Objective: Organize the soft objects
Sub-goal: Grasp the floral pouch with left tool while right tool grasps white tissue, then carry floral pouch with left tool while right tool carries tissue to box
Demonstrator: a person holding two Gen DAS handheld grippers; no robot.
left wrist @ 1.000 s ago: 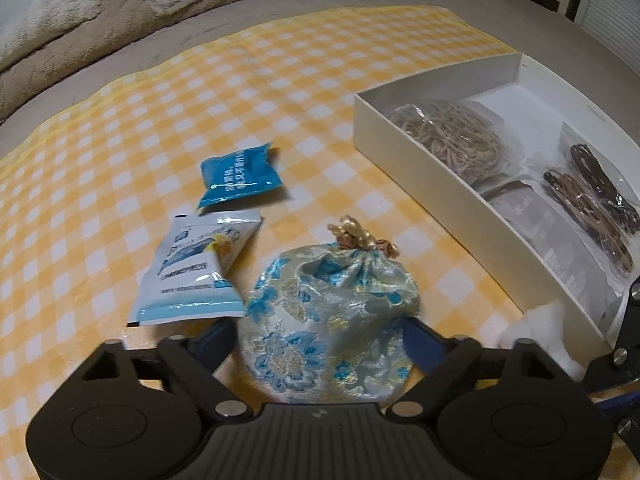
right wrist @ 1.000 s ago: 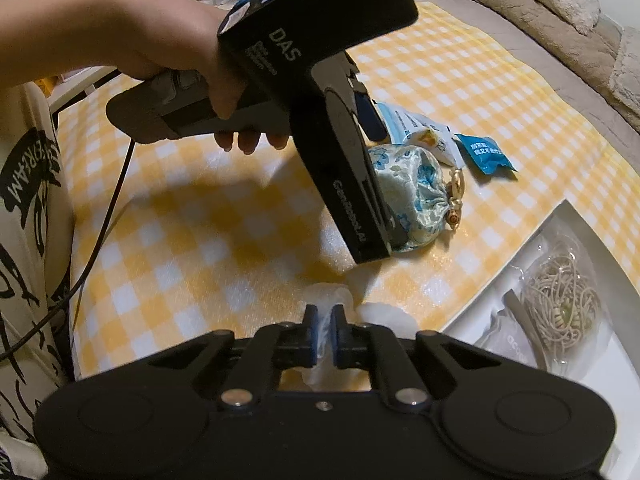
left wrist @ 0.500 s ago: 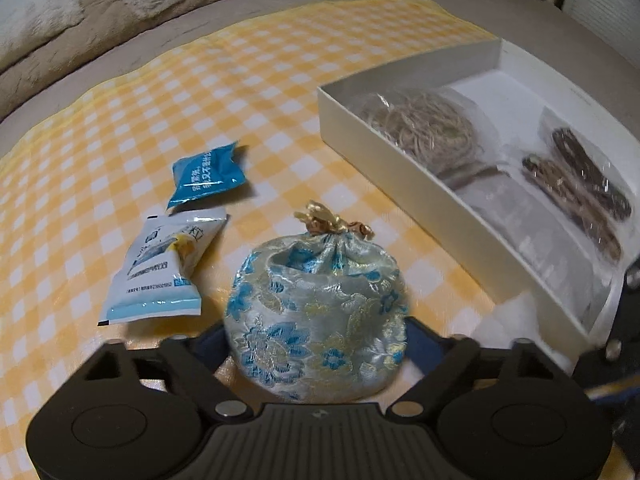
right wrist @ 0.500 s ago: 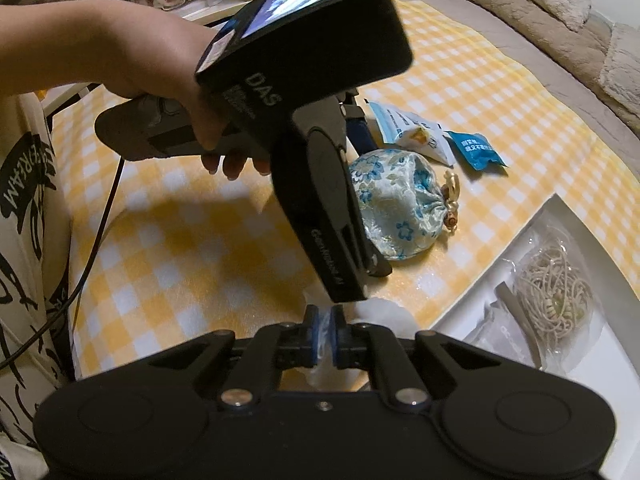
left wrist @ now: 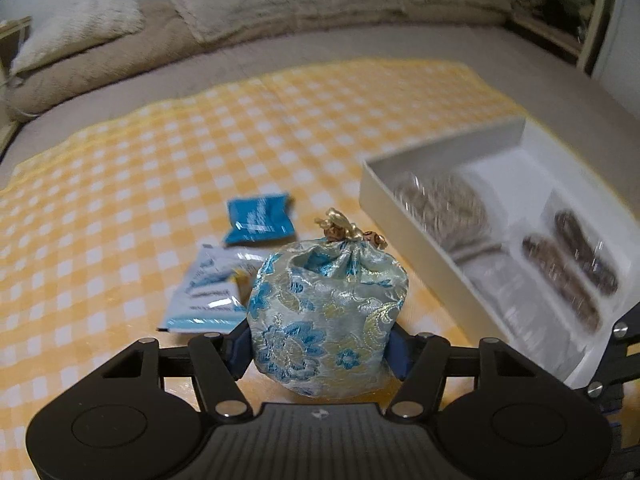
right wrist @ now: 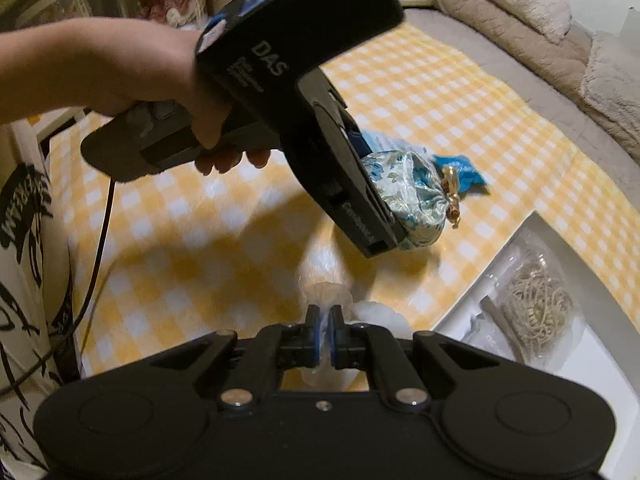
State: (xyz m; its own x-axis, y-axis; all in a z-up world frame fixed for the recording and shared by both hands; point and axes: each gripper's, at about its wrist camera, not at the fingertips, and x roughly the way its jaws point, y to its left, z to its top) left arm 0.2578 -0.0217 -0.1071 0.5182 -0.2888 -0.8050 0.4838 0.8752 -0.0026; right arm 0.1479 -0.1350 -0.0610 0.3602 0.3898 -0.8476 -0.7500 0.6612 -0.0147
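Sorting looks partly done, I'd judge. Two blue packets (left wrist: 260, 220) lie loose on the checked cloth (left wrist: 120, 184) at ten o'clock. My left tongs (left wrist: 320, 344) clasp the brocade pouch (left wrist: 328, 304), lifted clear. At two o'clock the white box (left wrist: 400, 204) holds several bagged items. My right tongs (right wrist: 325, 332) pinch clear wrapping (right wrist: 324, 296) with white fluff (right wrist: 376, 314).

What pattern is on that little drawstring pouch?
Blue and gold flowers on pale silvery fabric, seen best in the left wrist view: the pouch.
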